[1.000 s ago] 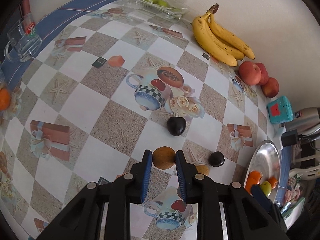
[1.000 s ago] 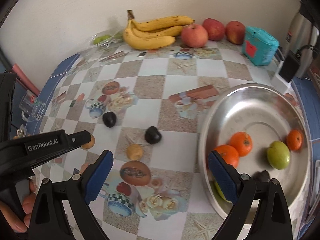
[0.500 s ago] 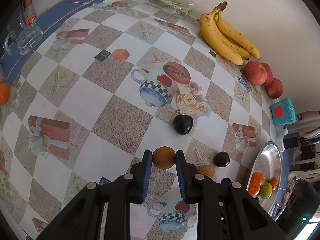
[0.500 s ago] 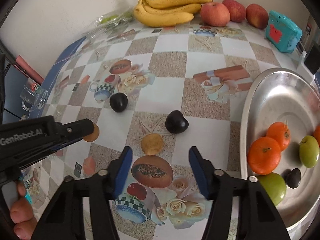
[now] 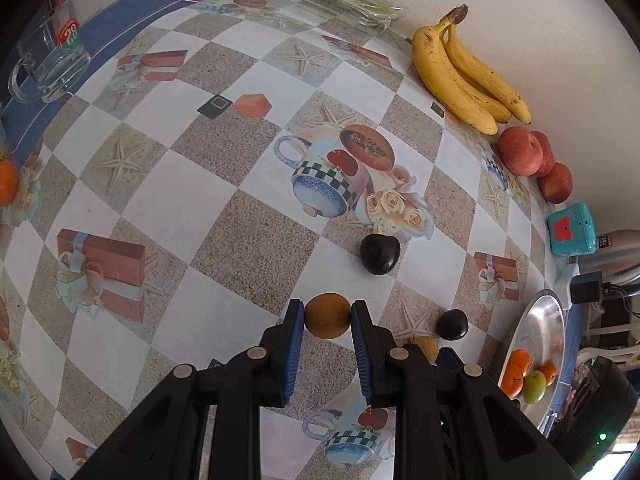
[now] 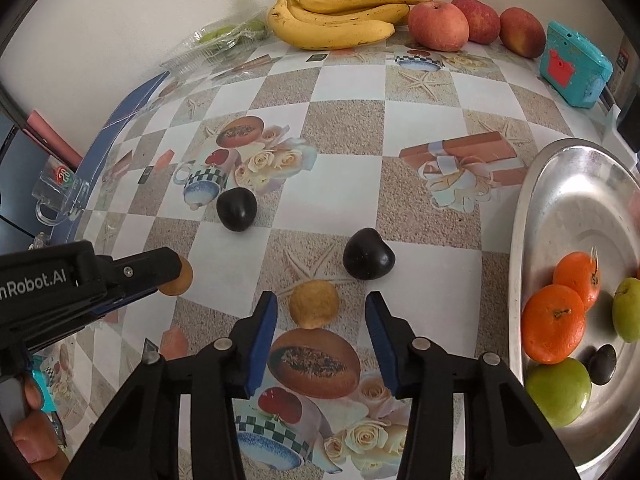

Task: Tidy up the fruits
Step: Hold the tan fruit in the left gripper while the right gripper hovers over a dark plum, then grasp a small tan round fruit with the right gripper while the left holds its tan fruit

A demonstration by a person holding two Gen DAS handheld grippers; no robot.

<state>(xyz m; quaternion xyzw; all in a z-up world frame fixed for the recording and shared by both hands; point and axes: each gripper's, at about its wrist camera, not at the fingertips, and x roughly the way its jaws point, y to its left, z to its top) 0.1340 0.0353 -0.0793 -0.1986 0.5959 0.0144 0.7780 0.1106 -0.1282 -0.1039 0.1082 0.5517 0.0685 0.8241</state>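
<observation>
Through my left wrist camera, my left gripper (image 5: 327, 316) is clamped on a small brown round fruit (image 5: 328, 316); both blue pads press its sides, and it sits at the very tips, dead centre along my line of sight. Ahead of it, slightly right, lies a dark plum (image 5: 379, 254) on the checked tablecloth (image 5: 248, 236). A second dark plum (image 5: 452, 324) lies to the right, and a yellowish round fruit (image 5: 426, 346) peeks out just behind my right finger. The steel tray (image 5: 536, 320), where oranges and a green fruit already lie, is at the far right edge, so my guess is that this fruit must travel right.

Through my right wrist camera, my right gripper (image 6: 320, 316) is closing, with the yellowish round fruit (image 6: 314, 304) between the pads. The pads do not touch it yet; gaps show on both sides, wider on the right. The fruit lies just beyond the tips, a little left of centre. It is round, so no axis matters. The nearer dark plum (image 6: 368, 254) lies just beyond and to the right, clear of my right pad. The tray (image 6: 520, 240) lies to the right, and my right hand is the nearer to it. My left gripper (image 6: 160, 276) shows at the left edge with its brown fruit (image 6: 180, 280).
</observation>
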